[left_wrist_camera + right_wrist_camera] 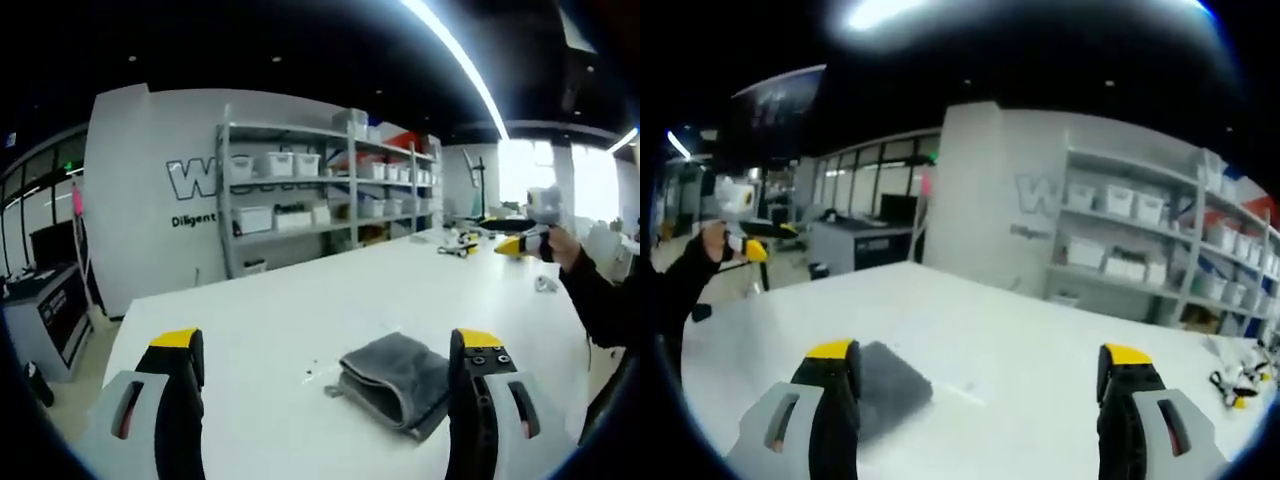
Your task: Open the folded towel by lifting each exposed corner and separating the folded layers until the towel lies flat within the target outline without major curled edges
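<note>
Grey folded towel (395,380) beside right jaw, left tongs (330,375) parted

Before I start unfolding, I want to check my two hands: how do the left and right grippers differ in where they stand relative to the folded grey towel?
The left gripper frames the folded grey towel, which lies between its jaws, nearer the right one. The right gripper has the towel beside its left jaw, partly hidden behind it. Both have yellow-tipped jaws spread wide and hold nothing above the white table.
</note>
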A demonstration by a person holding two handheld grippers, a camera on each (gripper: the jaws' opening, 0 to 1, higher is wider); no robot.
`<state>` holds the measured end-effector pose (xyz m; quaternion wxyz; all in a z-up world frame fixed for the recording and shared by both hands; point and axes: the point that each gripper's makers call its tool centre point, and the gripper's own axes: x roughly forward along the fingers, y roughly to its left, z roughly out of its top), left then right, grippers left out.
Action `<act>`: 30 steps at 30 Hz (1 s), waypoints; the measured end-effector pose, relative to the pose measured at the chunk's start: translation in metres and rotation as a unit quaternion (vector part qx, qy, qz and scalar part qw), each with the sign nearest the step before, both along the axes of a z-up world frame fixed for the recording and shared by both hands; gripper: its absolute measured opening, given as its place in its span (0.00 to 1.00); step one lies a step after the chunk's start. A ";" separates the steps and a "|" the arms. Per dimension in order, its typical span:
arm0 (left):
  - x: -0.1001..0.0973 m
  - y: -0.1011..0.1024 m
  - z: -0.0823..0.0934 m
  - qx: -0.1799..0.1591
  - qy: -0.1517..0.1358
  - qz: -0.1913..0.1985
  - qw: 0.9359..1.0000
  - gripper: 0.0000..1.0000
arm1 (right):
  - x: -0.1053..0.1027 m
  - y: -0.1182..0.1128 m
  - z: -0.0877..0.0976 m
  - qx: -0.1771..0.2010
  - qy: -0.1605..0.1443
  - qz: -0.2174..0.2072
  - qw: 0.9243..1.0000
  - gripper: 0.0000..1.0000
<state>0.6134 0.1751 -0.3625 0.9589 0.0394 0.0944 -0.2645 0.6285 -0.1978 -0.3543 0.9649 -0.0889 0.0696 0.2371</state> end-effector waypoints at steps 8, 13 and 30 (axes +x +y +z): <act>0.012 0.002 -0.008 -0.004 0.014 0.000 1.000 1.00 | 0.015 0.000 -0.011 -0.006 0.009 -0.007 1.000 1.00; 0.026 0.009 0.002 -0.007 0.016 0.005 1.000 1.00 | 0.033 -0.002 -0.007 -0.030 0.016 -0.007 0.999 1.00; 0.029 -0.020 -0.039 -0.044 0.081 -0.032 0.995 0.98 | 0.045 0.002 -0.025 -0.026 0.036 -0.001 0.999 1.00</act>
